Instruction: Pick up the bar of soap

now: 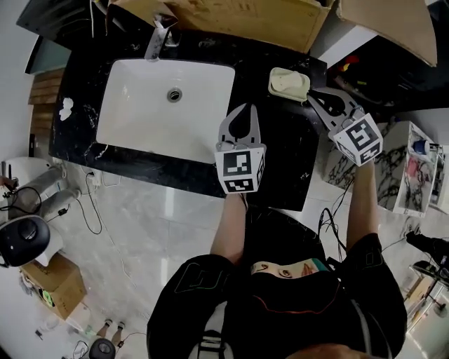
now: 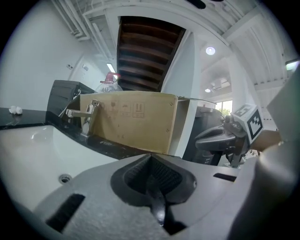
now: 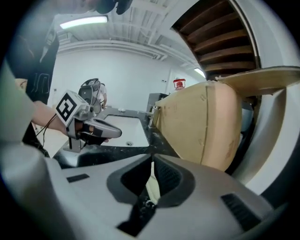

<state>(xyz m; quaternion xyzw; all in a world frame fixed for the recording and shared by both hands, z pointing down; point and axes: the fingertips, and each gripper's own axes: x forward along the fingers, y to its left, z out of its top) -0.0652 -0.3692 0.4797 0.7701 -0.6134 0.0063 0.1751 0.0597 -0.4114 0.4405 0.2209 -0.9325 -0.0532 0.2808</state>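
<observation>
A pale yellow bar of soap (image 1: 287, 82) lies in a light dish (image 1: 274, 89) on the black counter (image 1: 280, 158), right of the sink. My right gripper (image 1: 313, 94) points at the dish from the right, with its tips just beside the dish's near right corner. In the right gripper view its jaws (image 3: 152, 165) stand a narrow slit apart, and a strip of the soap (image 3: 152, 187) shows through the slit; nothing is pressed between the pads. My left gripper (image 1: 243, 106) hovers over the counter by the basin's right edge, shut and empty (image 2: 150, 158).
The white basin (image 1: 133, 98) fills the counter's left half, with a chrome faucet (image 1: 158, 41) behind it. A cardboard box (image 1: 245, 17) stands along the back edge. Small white objects (image 1: 66, 106) lie at the far left. A marble shelf unit (image 1: 393, 168) stands to the right.
</observation>
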